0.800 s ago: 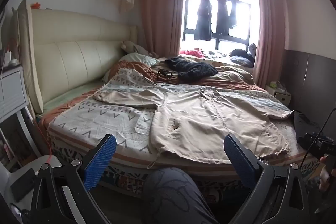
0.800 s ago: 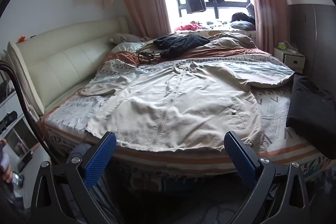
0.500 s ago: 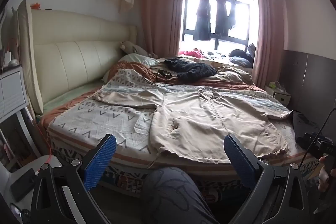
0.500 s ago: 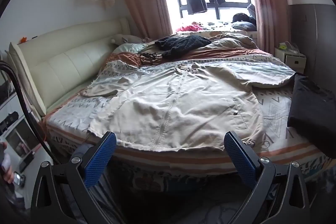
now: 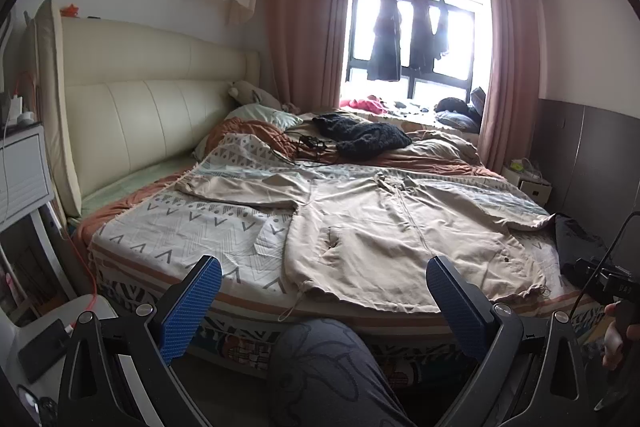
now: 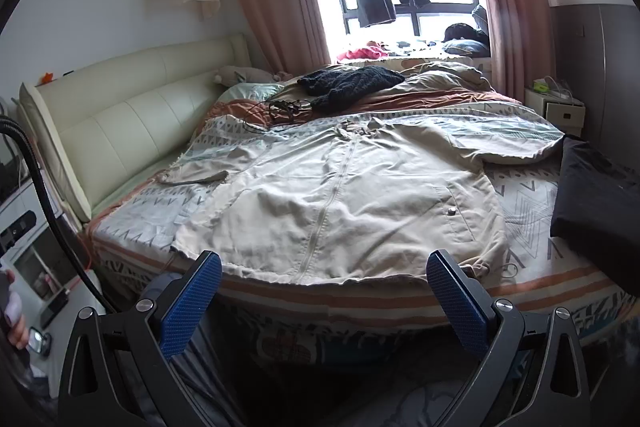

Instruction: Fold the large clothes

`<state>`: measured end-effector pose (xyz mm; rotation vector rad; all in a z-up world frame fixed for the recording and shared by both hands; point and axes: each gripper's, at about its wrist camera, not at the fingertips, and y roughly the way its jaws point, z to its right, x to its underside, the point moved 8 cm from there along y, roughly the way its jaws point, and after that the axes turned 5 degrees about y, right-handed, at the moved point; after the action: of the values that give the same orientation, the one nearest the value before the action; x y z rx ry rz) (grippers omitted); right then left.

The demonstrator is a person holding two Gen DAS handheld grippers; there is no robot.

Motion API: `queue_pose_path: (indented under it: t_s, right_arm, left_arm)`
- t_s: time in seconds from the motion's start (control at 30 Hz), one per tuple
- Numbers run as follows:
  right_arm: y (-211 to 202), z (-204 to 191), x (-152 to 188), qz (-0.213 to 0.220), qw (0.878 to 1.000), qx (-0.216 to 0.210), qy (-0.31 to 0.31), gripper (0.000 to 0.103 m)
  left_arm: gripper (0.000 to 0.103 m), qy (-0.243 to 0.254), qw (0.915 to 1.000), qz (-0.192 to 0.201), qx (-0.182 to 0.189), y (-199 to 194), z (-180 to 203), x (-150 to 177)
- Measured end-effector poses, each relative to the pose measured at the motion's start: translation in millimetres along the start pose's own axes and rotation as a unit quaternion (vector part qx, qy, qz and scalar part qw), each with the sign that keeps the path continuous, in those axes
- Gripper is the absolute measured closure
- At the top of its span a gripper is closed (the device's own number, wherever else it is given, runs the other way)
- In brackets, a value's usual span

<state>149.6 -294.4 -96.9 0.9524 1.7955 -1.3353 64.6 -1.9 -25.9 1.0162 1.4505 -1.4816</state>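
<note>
Beige jacket [image 5: 400, 231]: spread flat, front up, zip closed, across the middle of the frame on the bed [image 5: 192, 239]; hem along the bed's near edge, collar toward the window; one sleeve reaching toward the left of the frame, the other toward the right; same jacket in the right wrist view [image 6: 340, 195], centre of frame.

Left gripper [image 5: 320, 301]: lower part of the frame, jaws released and spread wide, nothing between them; short of the bed's near edge, apart from the jacket.

Right gripper [image 6: 322, 301]: lower part of the frame, jaws likewise released, empty; hem of the jacket just beyond them, not touched.

Dark knitted garment [image 5: 360, 137]: upper centre, on the far part of the bed.

Folded dark cloth [image 6: 592, 199]: right of the frame, on the bed beside the jacket.

Headboard [image 5: 148, 107]: cream, padded, left of the frame.

Person's knee [image 5: 328, 363]: lower centre, in patterned grey trousers.
</note>
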Motion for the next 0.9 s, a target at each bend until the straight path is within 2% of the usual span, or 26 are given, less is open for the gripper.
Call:
queue_pose_path:
  t_s: [0.3,0.9]
  right_arm:
    - [0.9,9.2,4.2,-0.003,1.0,0.004,0.018,0.0]
    - [-7.8,8.5,1.8,0.011,1.0,0.004,0.012,0.0]
  left_arm:
    - [0.001,-0.001,1.0,0.002,-0.001,-0.7,0.3,-0.6]
    - [0.001,-0.001,1.0,0.007,-0.001,-4.7,0.3,-0.9]
